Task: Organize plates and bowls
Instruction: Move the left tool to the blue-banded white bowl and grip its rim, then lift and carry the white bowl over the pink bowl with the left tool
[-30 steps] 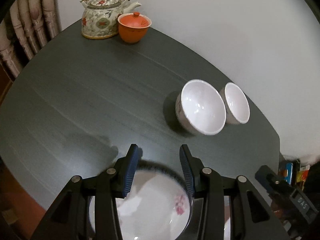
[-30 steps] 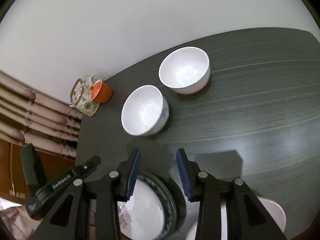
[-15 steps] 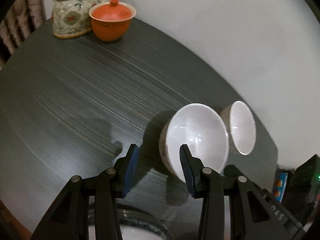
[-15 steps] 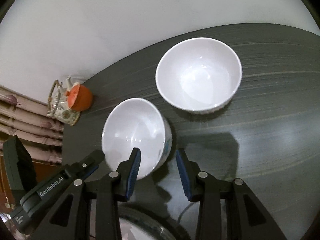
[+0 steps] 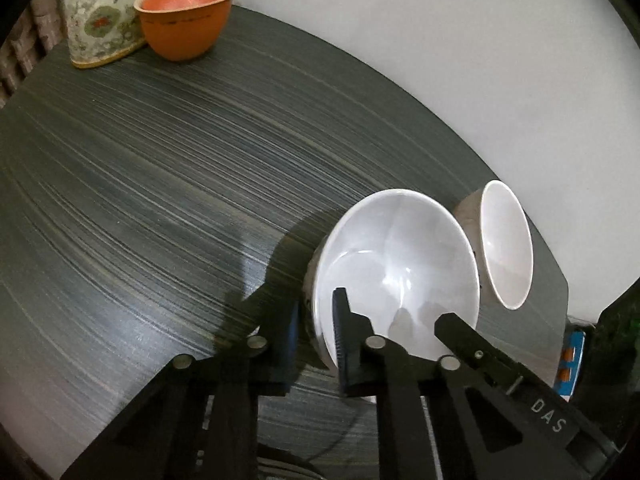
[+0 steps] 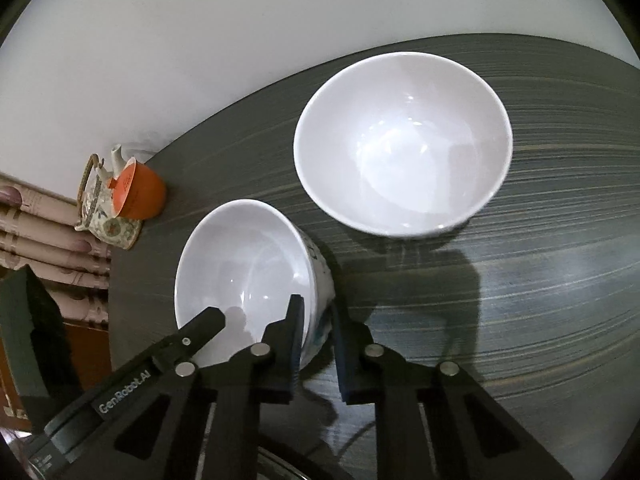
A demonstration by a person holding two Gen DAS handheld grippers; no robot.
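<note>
- Bowl [image 5: 392, 264], white inside with a printed outside, stands on the dark table [image 5: 160, 200], well apart from the teapot [image 5: 96, 20] and toward the end of the table opposite the teapot.
- Left gripper [image 5: 318, 312] straddles the bowl's rim on the side nearer the teapot, one finger inside and one outside. Its jaws are closing to a narrow gap, with the wall pinched between the pads.
- Right gripper [image 6: 316, 312] straddles the rim on the side away from the teapot, its left finger inside and its right finger outside. Its jaws are likewise closing tight on the wall.
- Each gripper's body shows in the other's view, and its tip reaches over the bowl's mouth.
- Second bowl [image 6: 404, 152], plain white, stands just beside the first, farther still from the teapot.
- Orange lidded cup [image 5: 184, 20] touches the teapot, on the side facing the bowls.
- A second ago both pairs of jaws stood much wider and hung over a plate, nearer the viewer than the bowls.
- Half a second ago they were as wide but had reached the bowl's near edge, gripping nothing.
- Now both pairs are low, narrow and clamped on the bowl, and both bowls fill far more of each view.
</note>
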